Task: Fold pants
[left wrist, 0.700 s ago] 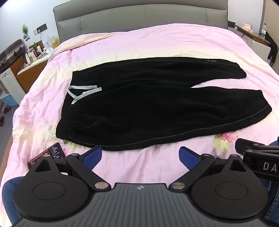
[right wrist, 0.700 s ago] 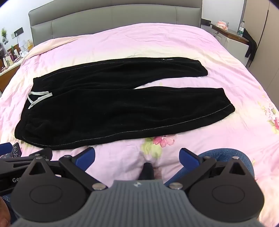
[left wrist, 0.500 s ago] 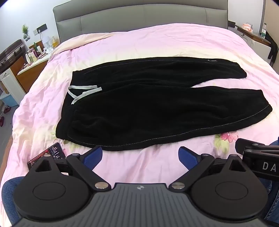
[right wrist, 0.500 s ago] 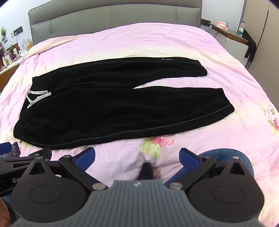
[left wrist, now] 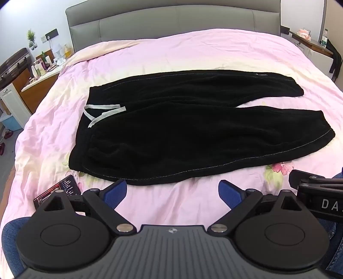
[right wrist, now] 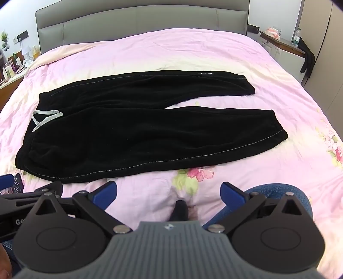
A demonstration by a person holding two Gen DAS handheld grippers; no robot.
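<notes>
Pants (left wrist: pixel 193 133) lie flat across the middle of the frame on the pink bed (left wrist: pixel 193 49), waistband at left. Left gripper (left wrist: pixel 172 191) and right gripper (right wrist: pixel 169 192) hover at the bottom edge, jaws wide apart and empty.

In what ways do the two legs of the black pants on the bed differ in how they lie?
The near leg lies closer to the grippers and looks wider; the far leg lies toward the headboard and looks narrower. The near leg's cuff reaches farther right than the far leg's cuff. A small pale mark shows only near the far cuff. Both are black, lie flat, unfolded, and meet at the waistband with its white drawstring.
</notes>
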